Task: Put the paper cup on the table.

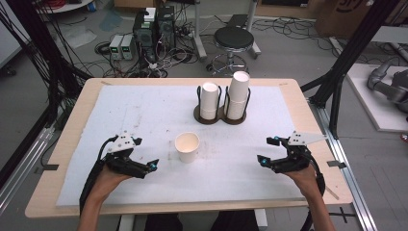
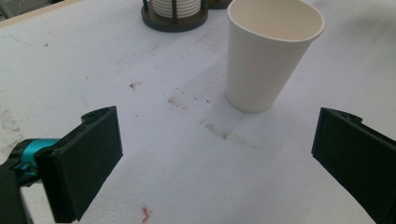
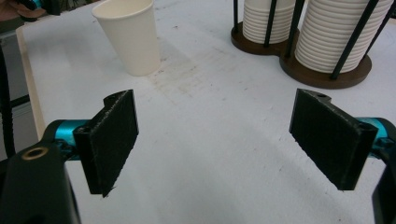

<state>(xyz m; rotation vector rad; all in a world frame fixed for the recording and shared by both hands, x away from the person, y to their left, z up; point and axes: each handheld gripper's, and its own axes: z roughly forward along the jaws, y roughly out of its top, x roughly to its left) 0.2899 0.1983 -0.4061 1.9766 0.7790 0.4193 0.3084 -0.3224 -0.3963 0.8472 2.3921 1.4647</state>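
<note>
Wide-open, empty left gripper faces the upright paper cup at its two o'clock; right gripper waits open, empty.

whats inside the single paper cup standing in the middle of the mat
The paper cup stands upright, mouth up. Its inner wall near the rim looks bare and off-white in the left gripper view. The bottom is hidden behind the near wall, so whether it is fully empty cannot be told.

One loose paper cup, two cup stacks in one holder, and two grippers.
</note>
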